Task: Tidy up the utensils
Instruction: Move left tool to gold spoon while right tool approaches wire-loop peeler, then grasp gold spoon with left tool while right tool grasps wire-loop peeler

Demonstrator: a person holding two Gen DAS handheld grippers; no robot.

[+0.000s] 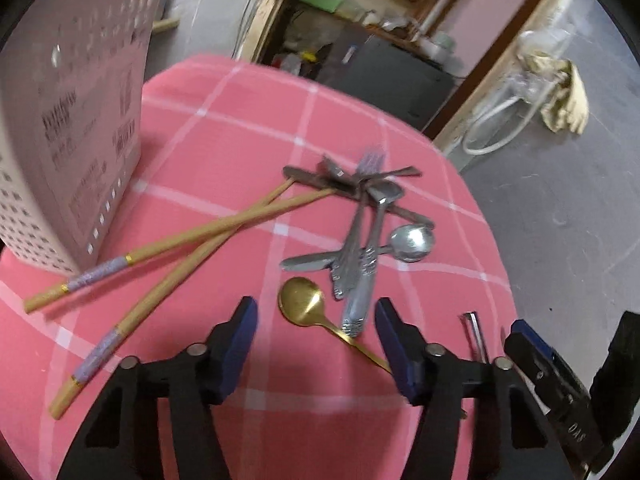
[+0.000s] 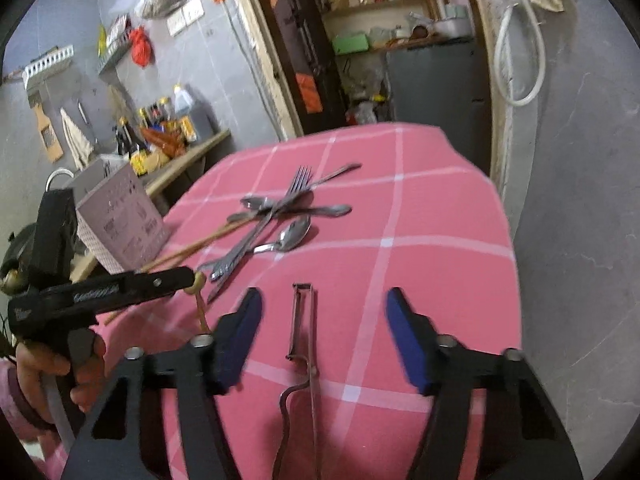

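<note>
walls (image 2: 208,60): grey | floor (image 1: 560,200): grey (concrete-looking) | doorway shelves (image 2: 372,4): cluttered

Tablecloth (image 1: 224,128): pink woven cloth with white check lines, matt. Chopsticks (image 1: 208,228): light wood, matt, with gold rings and a lilac glittery band. Gold spoon (image 1: 302,300): brushed metal, satin sheen. Silver spoon (image 1: 412,242), fork (image 1: 370,168): polished steel, glossy; embossed handles. Peeler (image 2: 302,320): dull dark metal. Utensil holder (image 1: 72,128): pale perforated plastic, smooth, printed. Gripper pads (image 2: 404,328): blue, matt.
</note>
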